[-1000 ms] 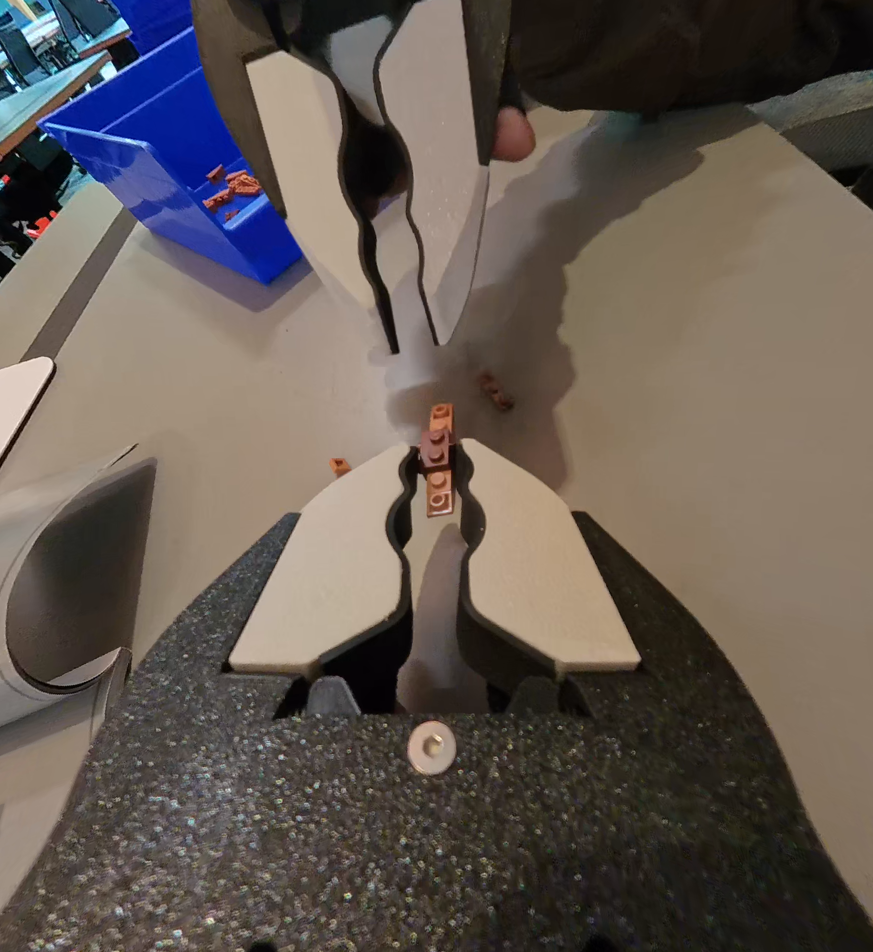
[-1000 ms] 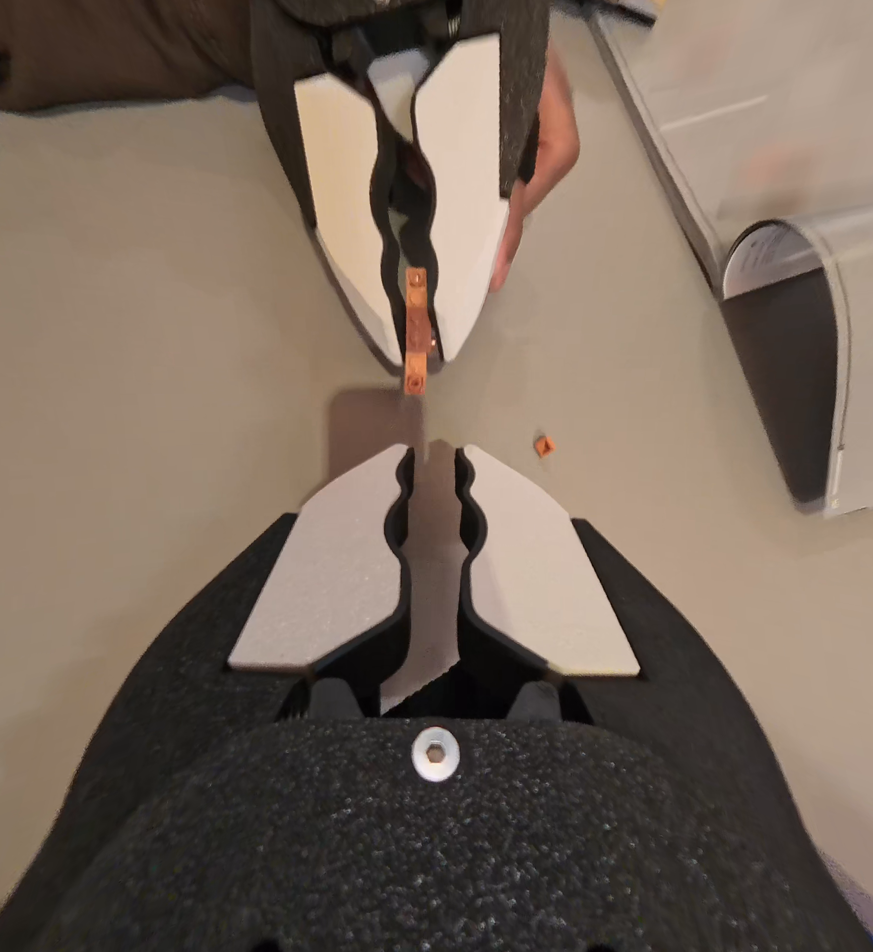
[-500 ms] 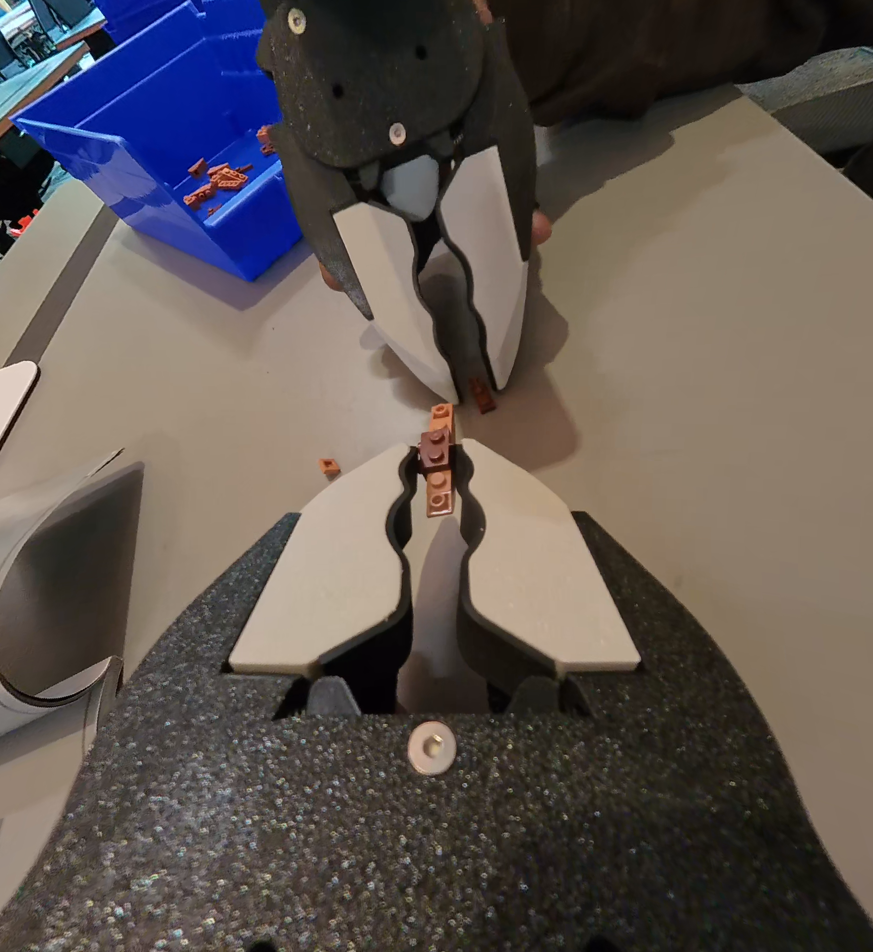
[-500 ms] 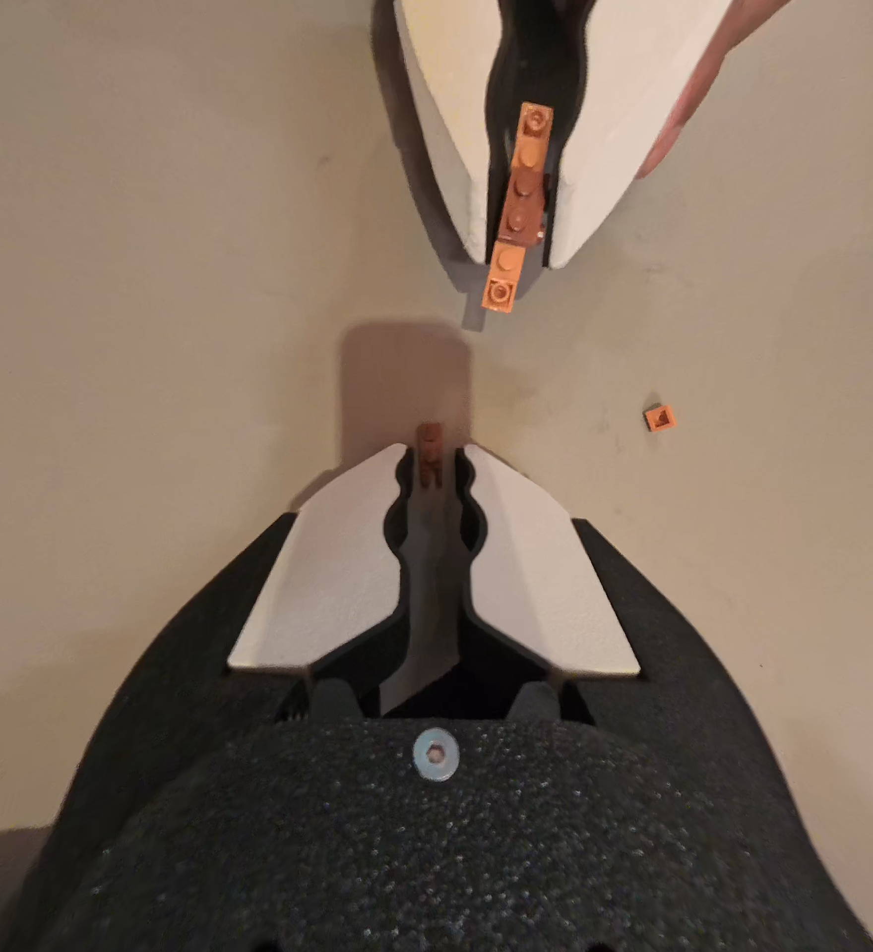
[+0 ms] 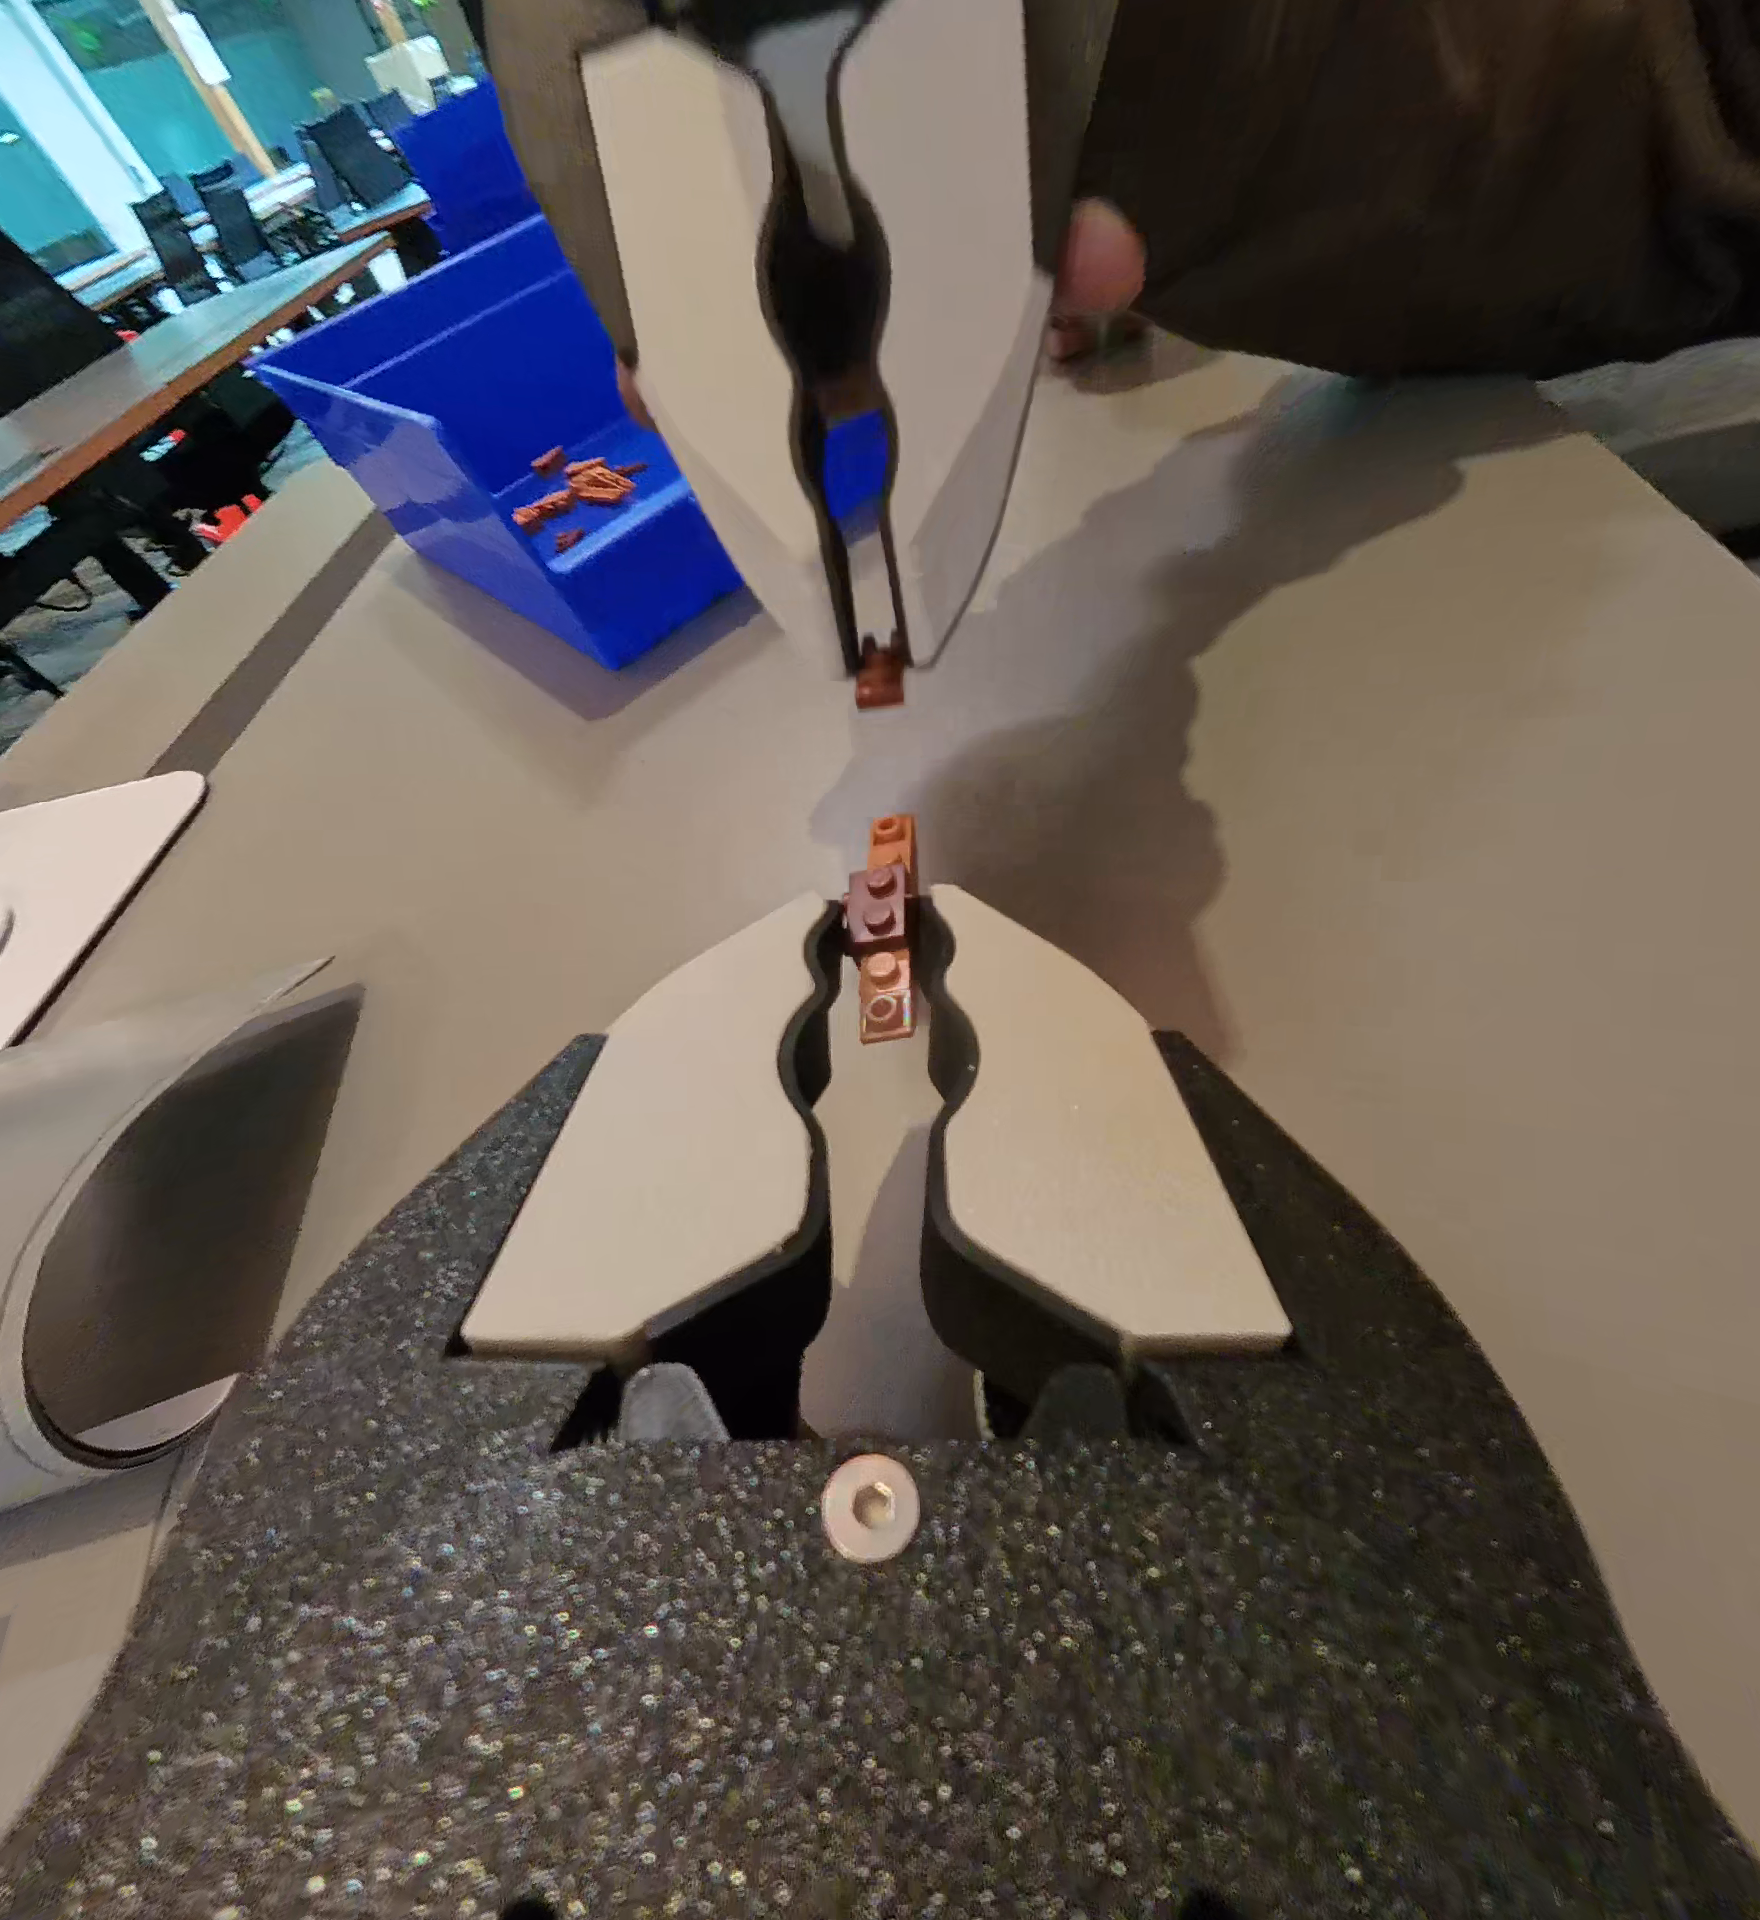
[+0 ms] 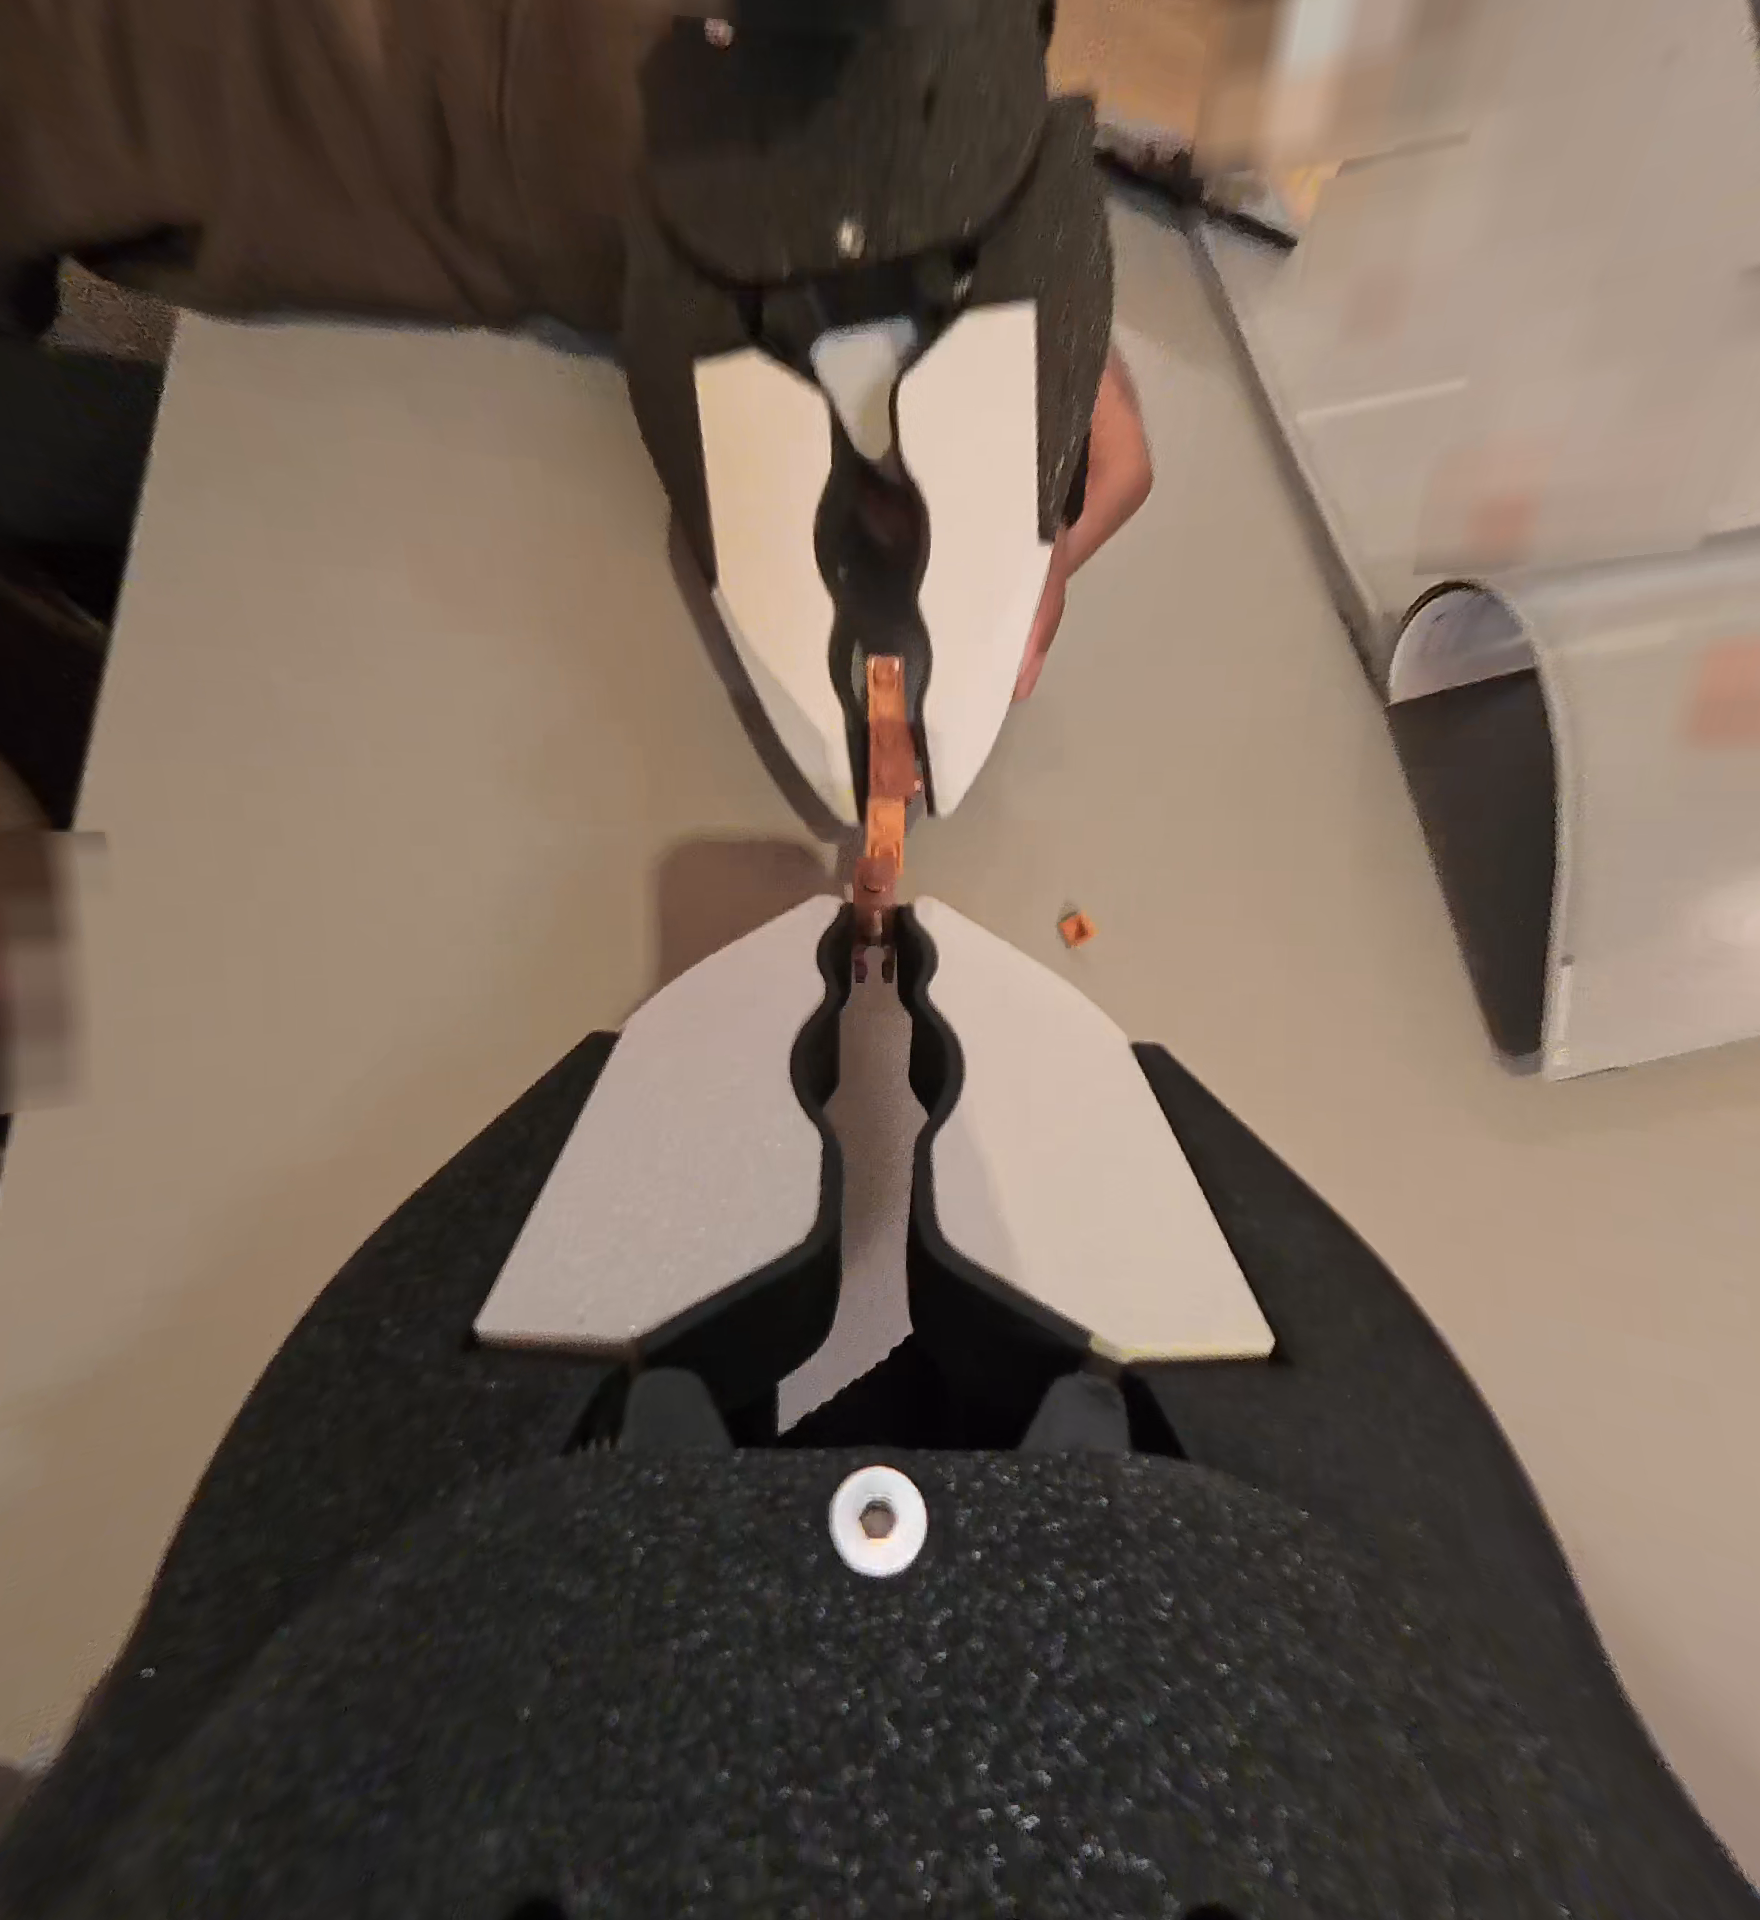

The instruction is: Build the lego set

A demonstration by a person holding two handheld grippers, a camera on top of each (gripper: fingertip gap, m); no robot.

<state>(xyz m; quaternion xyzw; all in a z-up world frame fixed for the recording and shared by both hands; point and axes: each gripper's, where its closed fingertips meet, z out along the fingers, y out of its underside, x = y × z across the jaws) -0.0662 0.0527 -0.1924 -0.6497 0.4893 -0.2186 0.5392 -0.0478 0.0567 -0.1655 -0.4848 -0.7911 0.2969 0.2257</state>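
Note:
My left gripper [image 5: 886,914] is shut on a small lego assembly [image 5: 888,935]: a thin orange plate with a dark brown piece on top, held above the grey table [image 5: 1427,831]. My right gripper [image 5: 878,665] comes down from above in the left wrist view, shut on a small reddish-brown piece [image 5: 878,686] just beyond the assembly's tip. In the right wrist view my right gripper [image 6: 874,920] holds that brown piece [image 6: 872,930] close to the tip of the orange assembly [image 6: 886,769], which the left gripper [image 6: 881,816] holds opposite. I cannot tell if they touch.
A blue bin [image 5: 502,488] with several brown lego pieces stands at the back left. A curled instruction booklet [image 5: 107,1195] lies at the left; it also shows in the right wrist view [image 6: 1634,727]. A small loose orange piece [image 6: 1075,928] lies on the table. There is about 4 centimetres between the tips of the two grippers.
My right gripper went down to the table, closed on the small brown piece and lifted it. It now holds it facing the tip of the left gripper's assembly.

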